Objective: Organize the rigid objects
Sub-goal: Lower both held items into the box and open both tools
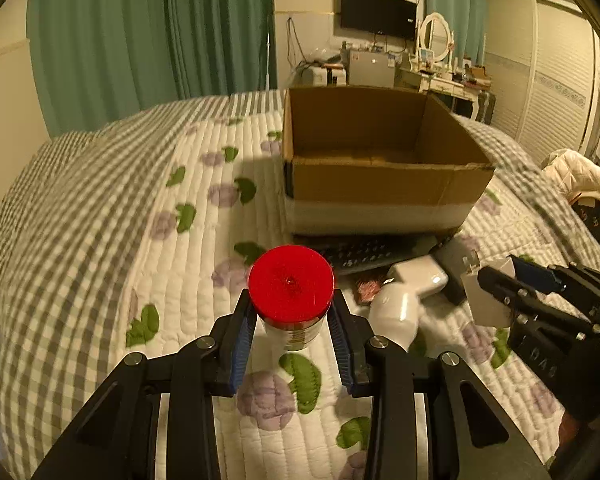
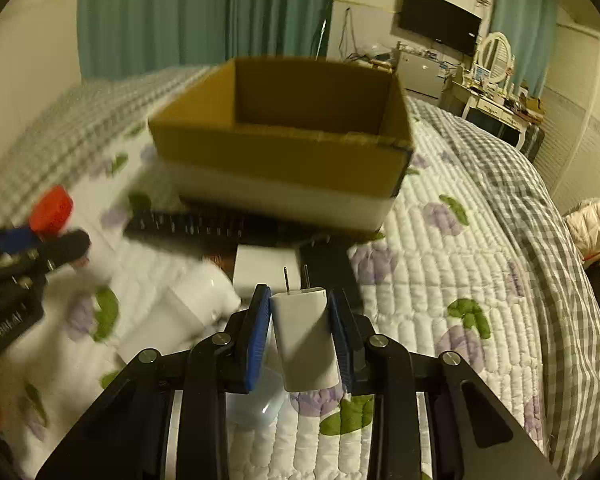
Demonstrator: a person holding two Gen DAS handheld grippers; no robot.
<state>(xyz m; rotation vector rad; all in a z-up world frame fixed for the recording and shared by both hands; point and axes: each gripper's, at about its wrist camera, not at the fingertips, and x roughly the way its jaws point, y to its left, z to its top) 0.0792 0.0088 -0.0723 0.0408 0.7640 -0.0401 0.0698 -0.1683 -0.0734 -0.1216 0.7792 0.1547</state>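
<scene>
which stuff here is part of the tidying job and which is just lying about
Job: red-lidded jar in left gripper; white plug adapter in right gripper; cardboard box; remote; white charger.

Lying about: jacket, TV, mirror.

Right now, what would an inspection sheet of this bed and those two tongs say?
Surface: quilted floral bedspread.
Job's things: open cardboard box, looks empty; red-lidded jar; white plug adapter.
Clutter: black keyboard at the box's foot, white hair dryer, black block, white box.
Tongs: left tongs shut on the jar; right tongs shut on the adapter.
Cables: wires hanging on the far wall.
Surroundings: green curtains, wall screen, dressing table.
</scene>
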